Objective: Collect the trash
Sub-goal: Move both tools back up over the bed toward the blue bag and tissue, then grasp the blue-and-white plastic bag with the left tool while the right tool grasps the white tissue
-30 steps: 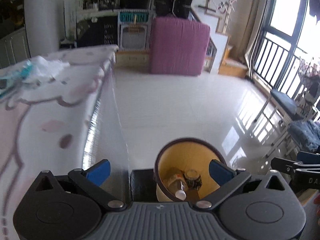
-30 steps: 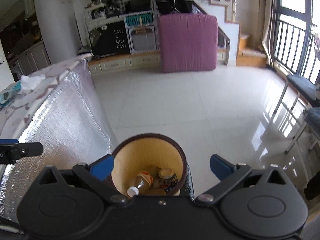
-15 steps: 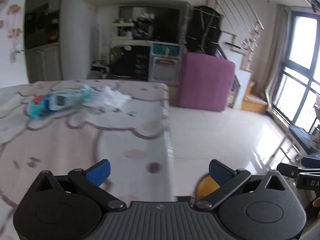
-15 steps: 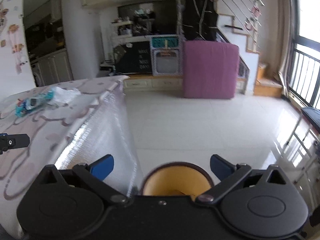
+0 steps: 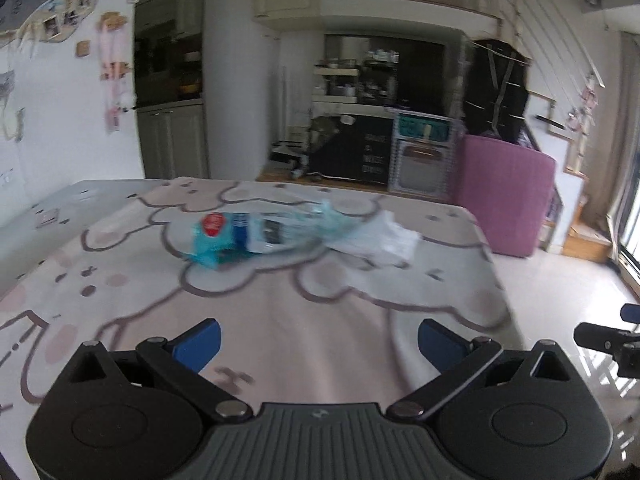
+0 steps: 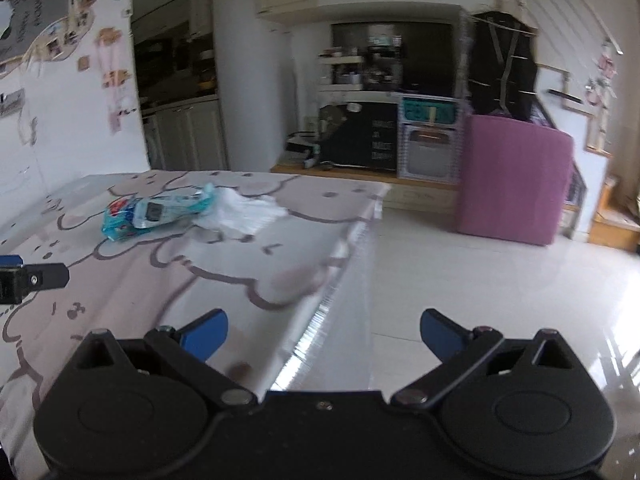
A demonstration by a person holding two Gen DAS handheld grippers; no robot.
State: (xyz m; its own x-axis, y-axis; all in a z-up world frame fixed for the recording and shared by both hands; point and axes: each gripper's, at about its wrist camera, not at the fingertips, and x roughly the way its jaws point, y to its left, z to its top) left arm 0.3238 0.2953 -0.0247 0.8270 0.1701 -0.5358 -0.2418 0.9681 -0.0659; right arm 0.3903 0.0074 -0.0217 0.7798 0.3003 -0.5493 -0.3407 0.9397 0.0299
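Observation:
A teal and blue plastic wrapper and a crumpled white tissue lie side by side on the far part of the table with the pink cartoon cloth. My left gripper is open and empty, above the near part of the table, well short of them. In the right wrist view the wrapper and the tissue lie to the far left. My right gripper is open and empty, over the table's right edge. The trash bin is out of view.
A purple upright mattress stands on the tiled floor to the right, with dark shelves and a staircase behind. The right gripper's tip shows at the left view's right edge.
Both grippers have swung up and left, from looking down into the yellow bin on the floor to facing the table top. The bin has left both views.

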